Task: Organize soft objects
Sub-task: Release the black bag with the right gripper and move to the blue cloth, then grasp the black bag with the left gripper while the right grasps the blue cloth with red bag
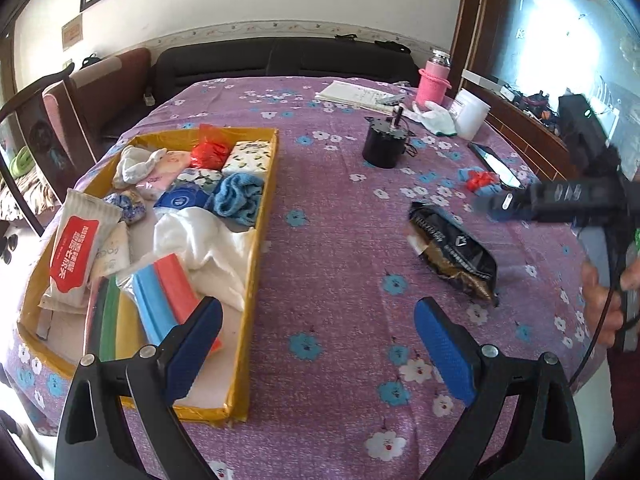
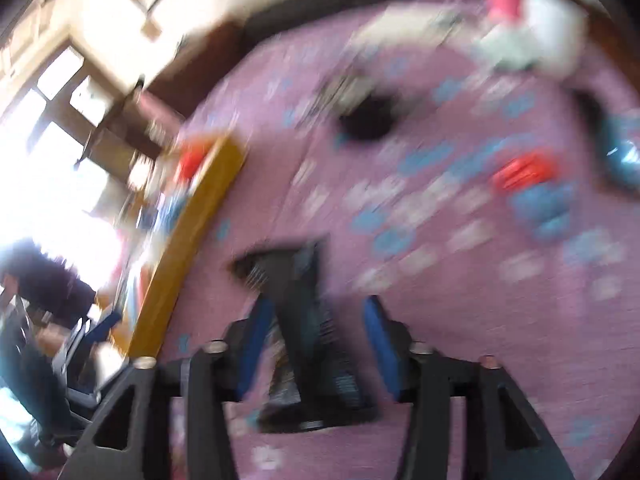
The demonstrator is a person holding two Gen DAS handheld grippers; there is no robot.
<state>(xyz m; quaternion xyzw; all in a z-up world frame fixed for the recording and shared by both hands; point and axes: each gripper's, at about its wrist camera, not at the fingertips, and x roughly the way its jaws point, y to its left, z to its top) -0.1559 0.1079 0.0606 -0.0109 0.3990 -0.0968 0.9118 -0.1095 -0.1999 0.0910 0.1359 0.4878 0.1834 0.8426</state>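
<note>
Purple floral cloth covers the bench (image 1: 340, 240); the yellow cardboard box (image 1: 256, 264) already gathers soft goods. Right of that box lies a black foil packet (image 1: 456, 252), between the right gripper's (image 2: 316, 344) spread jaws, seemingly lined up for pinching. The left gripper (image 1: 320, 344), by the box, gapes empty.

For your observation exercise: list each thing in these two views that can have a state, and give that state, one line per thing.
left gripper: open, nothing between its fingers
right gripper: open, black packet between its fingers
black packet: lying flat on the tablecloth, outside the box
yellow box: open-topped, holding soft items
white cloth: crumpled in the box
phone: lying flat
pink bottle: upright, capped
</note>
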